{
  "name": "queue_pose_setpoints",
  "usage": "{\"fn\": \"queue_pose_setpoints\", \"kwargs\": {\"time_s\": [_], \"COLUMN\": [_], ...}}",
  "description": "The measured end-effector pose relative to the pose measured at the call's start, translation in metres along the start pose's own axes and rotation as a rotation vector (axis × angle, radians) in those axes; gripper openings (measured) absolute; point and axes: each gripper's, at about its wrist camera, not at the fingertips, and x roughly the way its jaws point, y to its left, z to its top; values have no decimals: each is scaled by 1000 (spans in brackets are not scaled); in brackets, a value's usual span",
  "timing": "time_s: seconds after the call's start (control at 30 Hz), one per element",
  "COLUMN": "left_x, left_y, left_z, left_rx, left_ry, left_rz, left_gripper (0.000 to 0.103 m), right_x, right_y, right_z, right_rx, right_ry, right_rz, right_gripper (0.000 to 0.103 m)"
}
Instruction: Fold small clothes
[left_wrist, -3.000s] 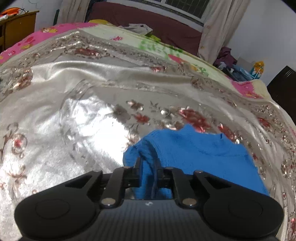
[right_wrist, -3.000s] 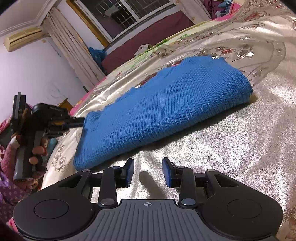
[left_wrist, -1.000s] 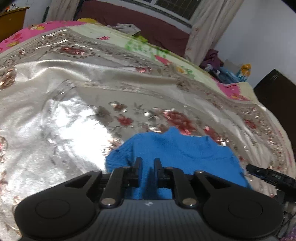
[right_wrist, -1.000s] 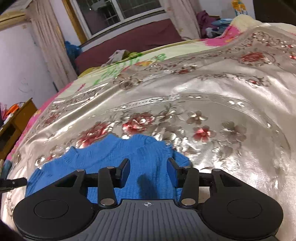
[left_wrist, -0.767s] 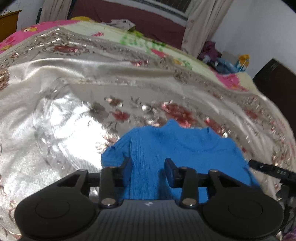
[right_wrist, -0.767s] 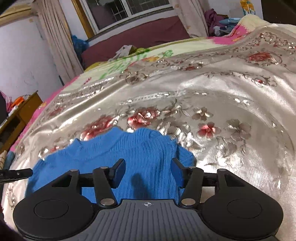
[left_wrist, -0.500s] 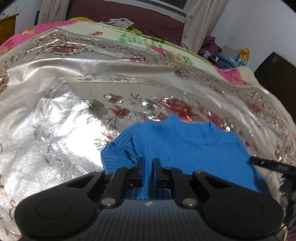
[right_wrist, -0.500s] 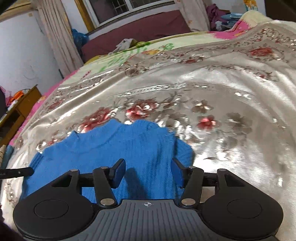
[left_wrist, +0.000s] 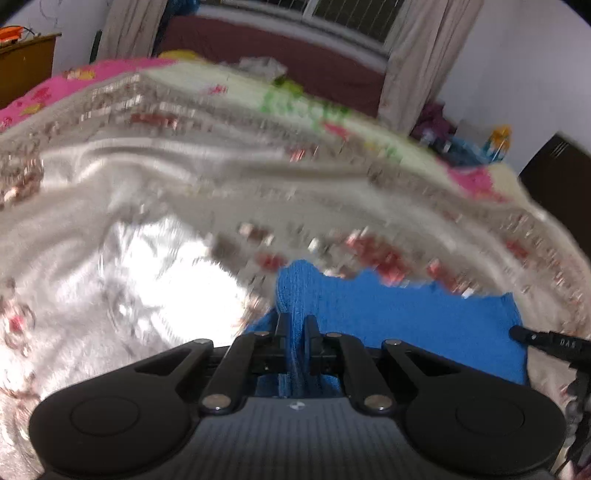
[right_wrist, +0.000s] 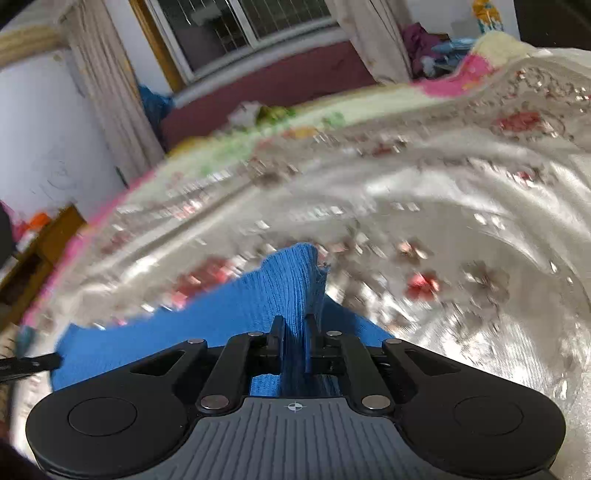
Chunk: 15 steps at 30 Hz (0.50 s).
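The left gripper (left_wrist: 294, 328) is clenched on a pinched ridge of the blue knit sweater (left_wrist: 399, 317), and the right gripper (right_wrist: 294, 330) is likewise clamped on a raised peak of it at the other side. The sweater lies on the bed near its near edge, spread over a shiny silver floral bedspread (left_wrist: 147, 258). To fold well, both grippers should probably lift level, keep the knit taut between them, and carry the held edge over in one sweep, since the fabric is soft and likely to sag or bunch if one side lags. Both views are blurred. Around it: a wooden cabinet (left_wrist: 26, 66) off the left edge, curtains (left_wrist: 413, 59) and a window beyond the far edge, and clutter at the far right corner; nothing lies on the bedspread close to the sweater.
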Motion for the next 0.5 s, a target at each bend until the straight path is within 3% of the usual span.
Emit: {"fn": "queue_pose_setpoints", "kwargs": {"time_s": [0.07,0.17,0.3,0.37,0.5], "left_x": [14,17,10,0,-23], "left_y": [1,6,3,1,3], "left_z": [-8,-15,-13,-11,-10], "left_rx": [25,8,13,10,10], "left_ry": [29,33,28,8,-47], "left_rz": [54,57,67,62,77], "left_gripper": [13,13,15,16,16], "right_x": [15,16,6,-9,-45], "right_y": [-3,-9,-1,4,16], "right_z": [-10,-15,-11,-7,-11], "right_rx": [-30,19,-22,-45,-112], "right_ry": [37,28,20,-16,-80], "right_rz": [-68,-60,-64,-73,-69], "right_gripper": [6,6,16,17,37]}}
